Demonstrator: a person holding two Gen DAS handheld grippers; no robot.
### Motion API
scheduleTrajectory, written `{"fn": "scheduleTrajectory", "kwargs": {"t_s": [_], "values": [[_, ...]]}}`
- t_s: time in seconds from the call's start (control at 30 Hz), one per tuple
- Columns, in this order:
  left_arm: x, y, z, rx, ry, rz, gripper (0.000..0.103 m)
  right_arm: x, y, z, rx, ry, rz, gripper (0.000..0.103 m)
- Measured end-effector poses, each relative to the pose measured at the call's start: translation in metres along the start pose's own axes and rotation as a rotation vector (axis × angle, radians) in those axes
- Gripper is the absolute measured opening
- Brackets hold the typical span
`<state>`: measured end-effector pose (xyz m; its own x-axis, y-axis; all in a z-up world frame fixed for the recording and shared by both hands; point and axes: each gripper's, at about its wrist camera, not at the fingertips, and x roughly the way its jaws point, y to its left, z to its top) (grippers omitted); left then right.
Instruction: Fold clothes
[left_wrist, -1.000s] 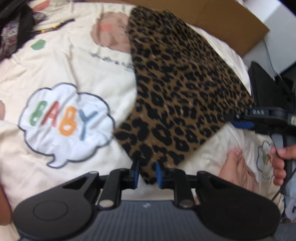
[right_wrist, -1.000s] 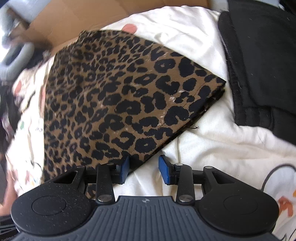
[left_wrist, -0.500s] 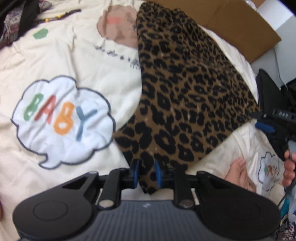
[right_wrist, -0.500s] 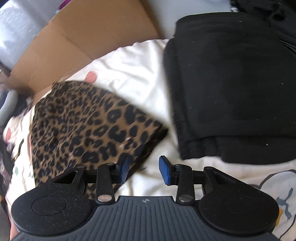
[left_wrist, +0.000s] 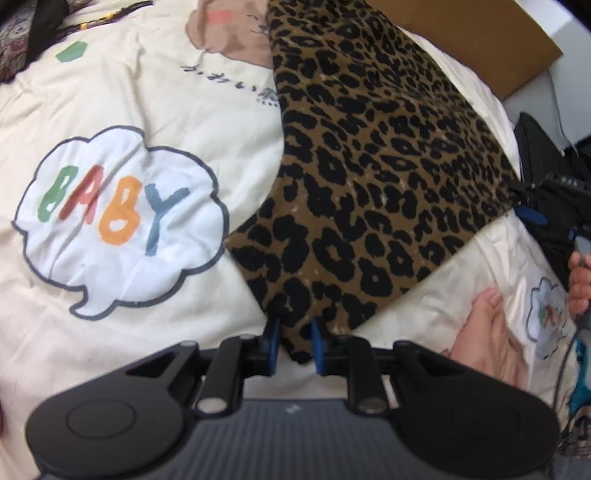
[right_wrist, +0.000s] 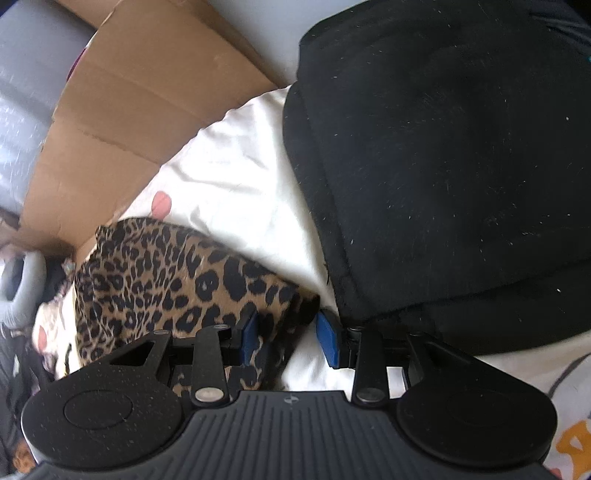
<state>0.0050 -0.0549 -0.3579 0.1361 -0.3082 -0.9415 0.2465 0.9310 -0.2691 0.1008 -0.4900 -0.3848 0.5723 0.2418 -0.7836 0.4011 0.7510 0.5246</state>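
A folded leopard-print garment (left_wrist: 373, 177) lies flat on a cream bedspread (left_wrist: 122, 92). My left gripper (left_wrist: 294, 341) is shut on its near corner, which sits pinched between the blue pads. My right gripper (right_wrist: 290, 338) stands open at the garment's far right corner (right_wrist: 284, 310), which lies between its fingers without being clamped. In the left wrist view the right gripper (left_wrist: 532, 210) shows at the cloth's right edge, held by a person's fingers (left_wrist: 578, 280).
A folded black garment (right_wrist: 443, 166) lies just right of the leopard cloth. Brown cardboard (right_wrist: 129, 110) stands behind the bed. The bedspread carries a "BABY" speech bubble (left_wrist: 110, 214). A bare hand or foot (left_wrist: 491, 332) rests on the bed near the left gripper.
The right gripper slid along the cloth's edge to its far right corner, bringing the black garment into view. The left gripper kept its hold on the near corner.
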Motion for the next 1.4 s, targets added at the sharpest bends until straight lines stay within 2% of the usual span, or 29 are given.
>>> {"fn": "scheduleTrajectory", "kwargs": {"t_s": [0.03,0.13,0.17,0.33,0.47,0.7,0.9,0.97,1.1,1.27,1.4], "values": [[-0.005,0.005,0.001,-0.039,-0.012,-0.011,0.019,0.001,-0.001,0.001,0.010,-0.001,0.005,0.038],[-0.014,0.026,0.001,-0.192,-0.023,-0.065,0.021,0.004,-0.003,0.004,0.039,-0.004,0.019,0.018],[-0.015,0.034,0.000,-0.235,-0.026,-0.079,0.021,0.003,-0.004,0.004,0.047,-0.004,0.028,0.015],[-0.011,0.058,-0.002,-0.386,-0.024,-0.136,0.026,0.000,-0.002,0.006,0.054,-0.007,0.040,0.009],[0.000,0.062,-0.005,-0.450,-0.001,-0.175,0.037,-0.003,-0.002,0.008,0.051,-0.013,0.037,0.007],[0.018,0.062,-0.007,-0.482,0.022,-0.237,0.038,-0.006,0.002,0.013,0.015,-0.013,0.014,0.004],[0.034,0.062,-0.010,-0.507,0.041,-0.290,0.043,-0.007,0.006,0.020,0.011,-0.004,-0.016,0.003],[0.036,0.062,-0.007,-0.491,0.039,-0.298,0.043,-0.006,0.008,0.020,-0.003,0.003,-0.028,0.003],[0.038,0.063,-0.005,-0.450,0.017,-0.308,0.042,-0.004,0.008,0.020,0.005,0.008,-0.036,0.003],[0.039,0.077,-0.012,-0.547,0.027,-0.375,0.038,-0.003,0.007,0.019,0.016,0.015,-0.046,0.003],[0.036,0.076,-0.011,-0.533,0.053,-0.388,0.035,-0.001,0.002,0.018,0.054,0.013,-0.035,0.003]]}}
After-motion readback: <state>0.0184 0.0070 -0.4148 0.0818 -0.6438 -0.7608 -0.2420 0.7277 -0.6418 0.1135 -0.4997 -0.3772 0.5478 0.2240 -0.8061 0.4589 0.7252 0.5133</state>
